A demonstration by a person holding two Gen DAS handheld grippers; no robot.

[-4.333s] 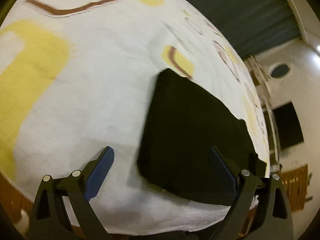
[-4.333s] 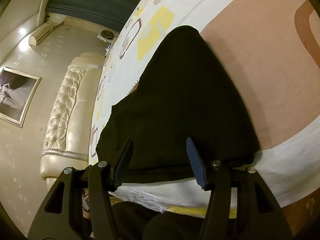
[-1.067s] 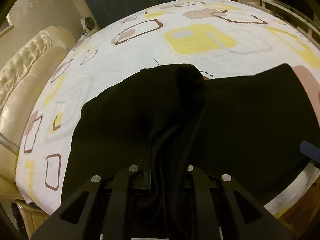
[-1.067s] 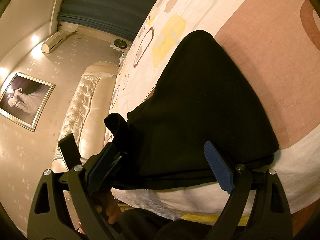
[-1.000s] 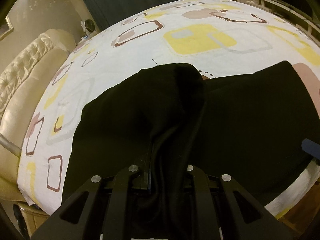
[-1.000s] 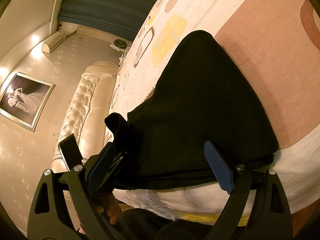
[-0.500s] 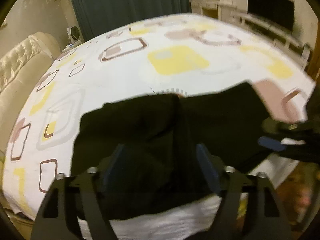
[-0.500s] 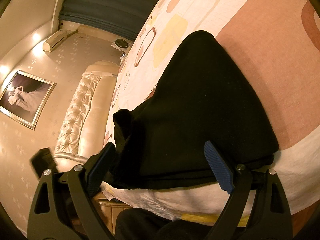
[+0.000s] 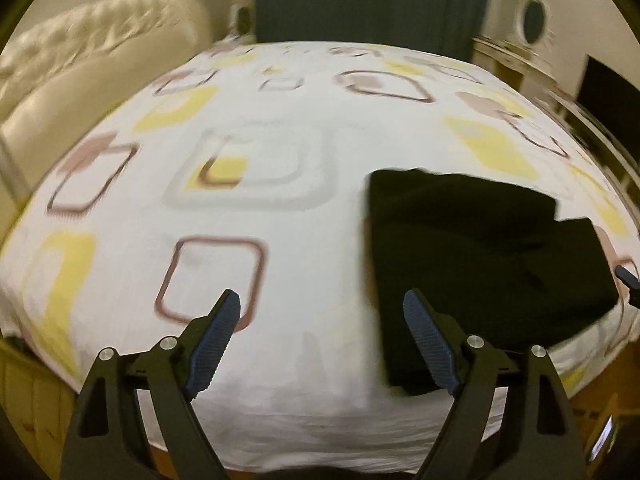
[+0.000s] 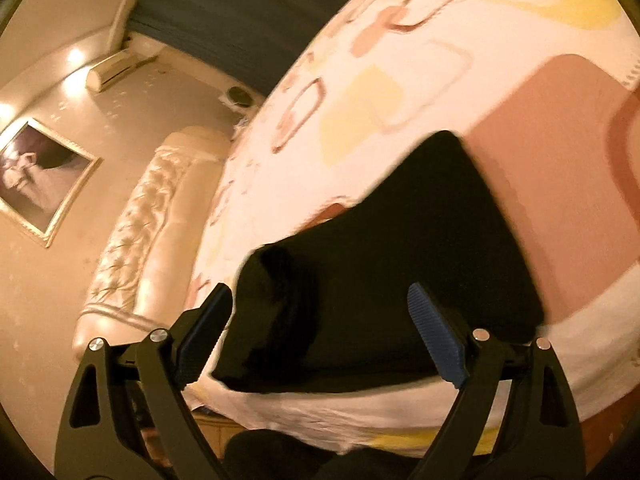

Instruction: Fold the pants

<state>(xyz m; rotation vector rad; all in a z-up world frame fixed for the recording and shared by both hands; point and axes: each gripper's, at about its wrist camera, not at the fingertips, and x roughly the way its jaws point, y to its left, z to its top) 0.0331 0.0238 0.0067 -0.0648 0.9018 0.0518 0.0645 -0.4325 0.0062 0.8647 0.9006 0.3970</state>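
Note:
The black pants [image 9: 480, 256] lie folded into a compact stack near the front edge of the bed, at the right in the left wrist view. In the right wrist view the pants [image 10: 384, 280] fill the centre, with a folded layer on their left side. My left gripper [image 9: 322, 338] is open and empty, above bare sheet to the left of the pants. My right gripper [image 10: 320, 332] is open and empty, just in front of the pants' near edge.
The bed sheet [image 9: 248, 216] is white with yellow, brown and grey squares. A cream tufted headboard [image 9: 80, 68] stands at the left. Dark curtains [image 9: 360, 0] hang behind the bed. A framed picture [image 10: 36, 180] and an air conditioner [image 10: 120, 68] are on the wall.
My left gripper let go of the pants, opened and swung away to the left. The folded layer now lies flat on the stack. My right gripper stayed open and pulled back slightly.

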